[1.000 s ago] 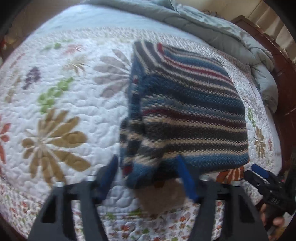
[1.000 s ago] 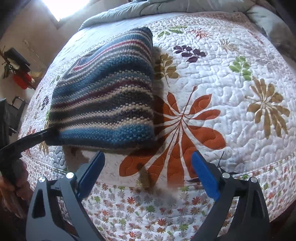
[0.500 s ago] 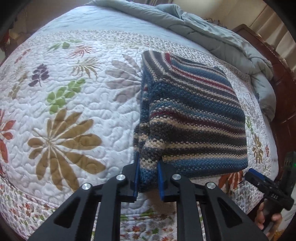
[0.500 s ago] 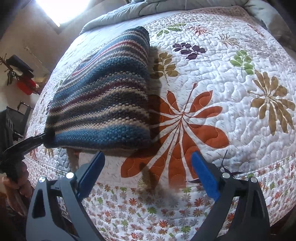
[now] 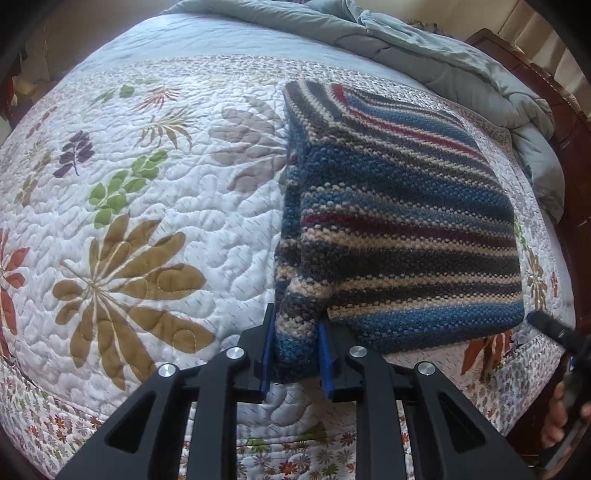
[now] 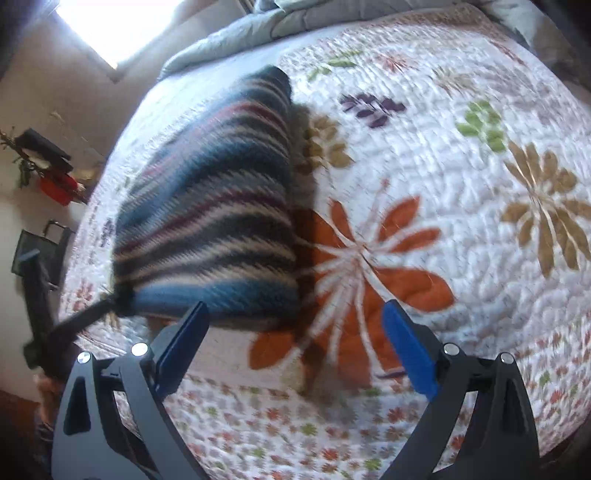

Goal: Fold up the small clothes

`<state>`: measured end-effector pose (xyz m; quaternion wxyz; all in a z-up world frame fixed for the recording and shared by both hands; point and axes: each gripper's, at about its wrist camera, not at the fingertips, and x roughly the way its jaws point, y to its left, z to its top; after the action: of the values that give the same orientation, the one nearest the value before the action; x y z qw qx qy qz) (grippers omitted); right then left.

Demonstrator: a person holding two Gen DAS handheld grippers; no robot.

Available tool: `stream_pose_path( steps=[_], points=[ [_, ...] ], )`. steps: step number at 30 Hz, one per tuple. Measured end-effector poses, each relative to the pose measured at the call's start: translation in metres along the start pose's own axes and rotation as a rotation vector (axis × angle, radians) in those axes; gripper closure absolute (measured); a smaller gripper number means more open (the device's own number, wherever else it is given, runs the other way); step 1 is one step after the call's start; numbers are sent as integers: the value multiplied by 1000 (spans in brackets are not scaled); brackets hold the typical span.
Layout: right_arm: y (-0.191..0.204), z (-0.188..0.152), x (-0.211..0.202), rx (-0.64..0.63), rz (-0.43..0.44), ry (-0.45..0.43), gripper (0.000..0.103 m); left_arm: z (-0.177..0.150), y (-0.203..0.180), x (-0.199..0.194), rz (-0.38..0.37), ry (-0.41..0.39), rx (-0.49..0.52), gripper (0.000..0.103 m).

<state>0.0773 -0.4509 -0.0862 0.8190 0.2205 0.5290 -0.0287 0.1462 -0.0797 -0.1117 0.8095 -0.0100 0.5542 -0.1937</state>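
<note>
Left gripper (image 5: 295,350) opening, pads around striped knit garment's (image 5: 406,221) corner.

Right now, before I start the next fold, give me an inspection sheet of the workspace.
Surface: floral quilt on a bed, flat.
Job's things: striped sweater, folded, near the bed's front edge.
Clutter: grey duvet bunched at the far end.
Grippers: left gripper has the sweater's near corner between its pads, jaws opening slightly; right gripper open, empty, over the quilt beside the sweater.
Cables: nothing seen.
Surroundings: wooden bed frame; bright window.
</note>
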Motion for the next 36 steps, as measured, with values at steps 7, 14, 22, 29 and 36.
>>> stream_pose_path(
  steps=[7,14,22,29,36],
  points=[
    [6,15,28,-31,-70,60,9,4,7,6,-22,9,-23,74],
    [-11,1,52,-12,-66,119,9,2,9,11,-22,13,-29,69],
    [-4,0,37,-39,-95,105,8,0,0,1,5,25,-19,59],
    [18,-28,-16,-112,-171,46,7,-27,-8,-30,71,35,15,28],
    [37,-61,-44,-118,-176,43,5,-57,-22,-61,143,13,58,15]
  ],
)
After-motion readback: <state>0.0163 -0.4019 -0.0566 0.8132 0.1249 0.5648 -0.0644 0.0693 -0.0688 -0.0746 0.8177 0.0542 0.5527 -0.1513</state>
